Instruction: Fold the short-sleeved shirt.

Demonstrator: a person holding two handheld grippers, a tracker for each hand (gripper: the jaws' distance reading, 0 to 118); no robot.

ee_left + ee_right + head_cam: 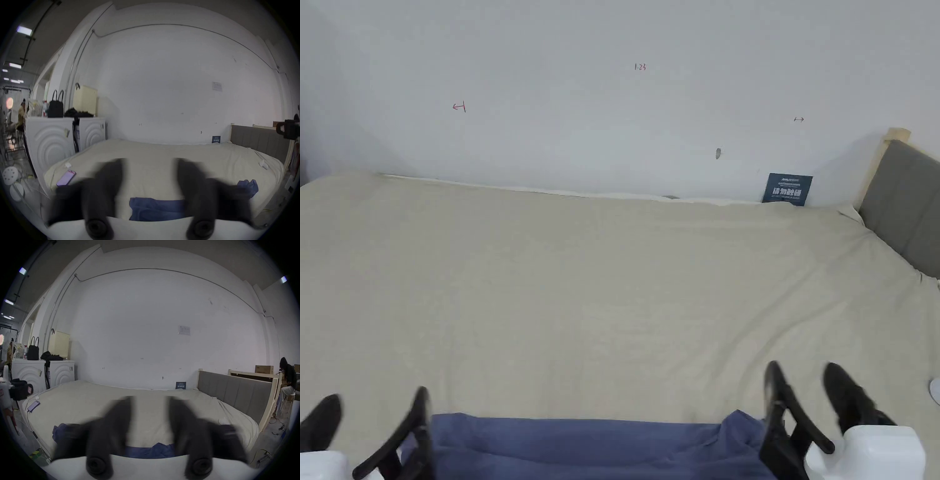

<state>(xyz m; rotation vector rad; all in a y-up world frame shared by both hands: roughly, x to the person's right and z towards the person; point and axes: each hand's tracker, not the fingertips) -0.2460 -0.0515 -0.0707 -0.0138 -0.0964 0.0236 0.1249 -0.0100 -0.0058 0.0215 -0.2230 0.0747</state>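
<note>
A blue short-sleeved shirt point(594, 444) lies bunched along the near edge of a beige bed point(600, 287). My left gripper point(375, 406) stands open at the bottom left, just past the shirt's left end, with nothing between its jaws. At the bottom right my right gripper point(806, 381) is open too, above the shirt's right end. In the left gripper view the shirt point(155, 209) shows low between the open jaws of the left gripper point(148, 164). The right gripper view has the shirt point(151, 451) below its own spread jaws, the right gripper point(149, 400) empty.
A grey padded headboard point(903, 200) bounds the bed on the right, a white wall behind. A phone point(66, 177) lies on the bed's left edge. White cabinets point(48, 139) with bags stand left of the bed. A person point(288, 378) sits far right.
</note>
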